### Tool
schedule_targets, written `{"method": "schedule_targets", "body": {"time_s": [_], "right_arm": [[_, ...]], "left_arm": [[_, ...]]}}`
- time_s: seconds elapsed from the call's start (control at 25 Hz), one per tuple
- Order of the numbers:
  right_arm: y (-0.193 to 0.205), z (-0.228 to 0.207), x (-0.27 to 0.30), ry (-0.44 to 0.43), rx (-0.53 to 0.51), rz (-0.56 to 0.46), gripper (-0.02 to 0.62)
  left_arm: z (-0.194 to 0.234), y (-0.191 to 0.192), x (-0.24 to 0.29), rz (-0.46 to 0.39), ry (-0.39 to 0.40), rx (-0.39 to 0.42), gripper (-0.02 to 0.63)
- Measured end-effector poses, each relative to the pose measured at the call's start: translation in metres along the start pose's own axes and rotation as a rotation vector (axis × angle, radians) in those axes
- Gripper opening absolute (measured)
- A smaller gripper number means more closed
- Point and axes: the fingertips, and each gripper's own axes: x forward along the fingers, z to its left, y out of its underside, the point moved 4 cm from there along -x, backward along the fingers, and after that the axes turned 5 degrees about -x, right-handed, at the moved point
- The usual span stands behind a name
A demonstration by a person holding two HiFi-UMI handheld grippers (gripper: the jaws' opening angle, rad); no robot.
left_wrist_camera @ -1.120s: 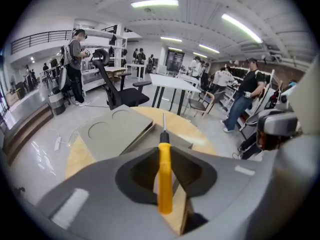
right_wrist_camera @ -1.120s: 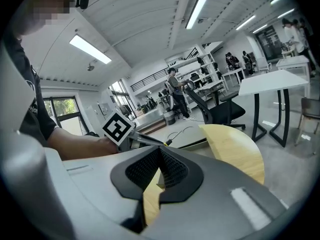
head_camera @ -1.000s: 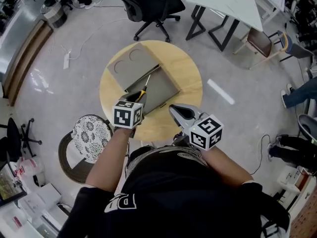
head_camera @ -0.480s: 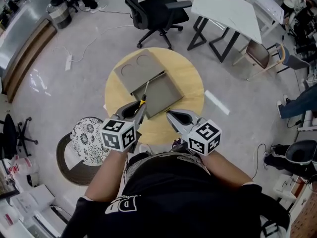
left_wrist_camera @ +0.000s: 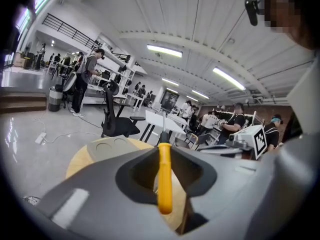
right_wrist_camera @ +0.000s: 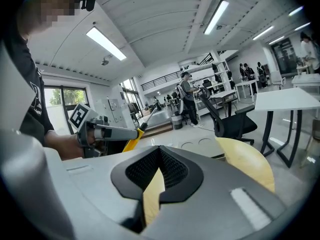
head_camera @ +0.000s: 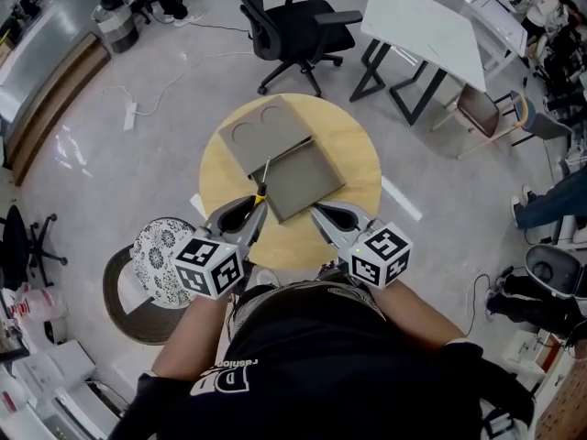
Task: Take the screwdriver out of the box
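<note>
The open grey box [head_camera: 304, 176] lies on the round wooden table [head_camera: 353, 145], its lid [head_camera: 264, 133] folded back to the far left. My left gripper [head_camera: 258, 203] is shut on the yellow handle of the screwdriver [head_camera: 260, 191], whose shaft points away over the box's near left edge. In the left gripper view the screwdriver [left_wrist_camera: 164, 176] runs straight out between the jaws of the left gripper [left_wrist_camera: 163, 151]. My right gripper [head_camera: 315, 210] hovers shut and empty over the table's near edge, beside the box. The right gripper view shows the right gripper [right_wrist_camera: 159, 150] closed, with the screwdriver [right_wrist_camera: 132, 141] to its left.
A patterned round stool [head_camera: 163, 262] stands at the near left of the table. A black office chair [head_camera: 295, 16] and a white trestle table [head_camera: 424, 16] stand beyond it, with a brown chair [head_camera: 481, 104] to the right. People stand in the background.
My left gripper has drawn back toward me with the screwdriver, carrying it from over the box to the box's near left edge. The right gripper has barely moved.
</note>
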Motion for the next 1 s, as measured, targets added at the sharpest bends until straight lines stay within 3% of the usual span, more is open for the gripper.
{"method": "schedule_targets", "body": {"time_s": [0.32,0.56,1.0], "right_arm": [[0.0,0.003,0.001,0.008,0.009,-0.019,-0.005],[-0.001,0.002,0.002,0.021,0.011,-0.024,-0.005],[0.002,0.006,0.0,0.036,0.016,-0.037,-0.005]], "left_arm": [[-0.003,-0.007,-0.018,-0.037,0.012,0.008,0.135],[-0.007,-0.007,-0.019,-0.029,0.006,0.051,0.135],[-0.009,-0.006,-0.023,-0.033,0.007,0.054,0.135]]}}
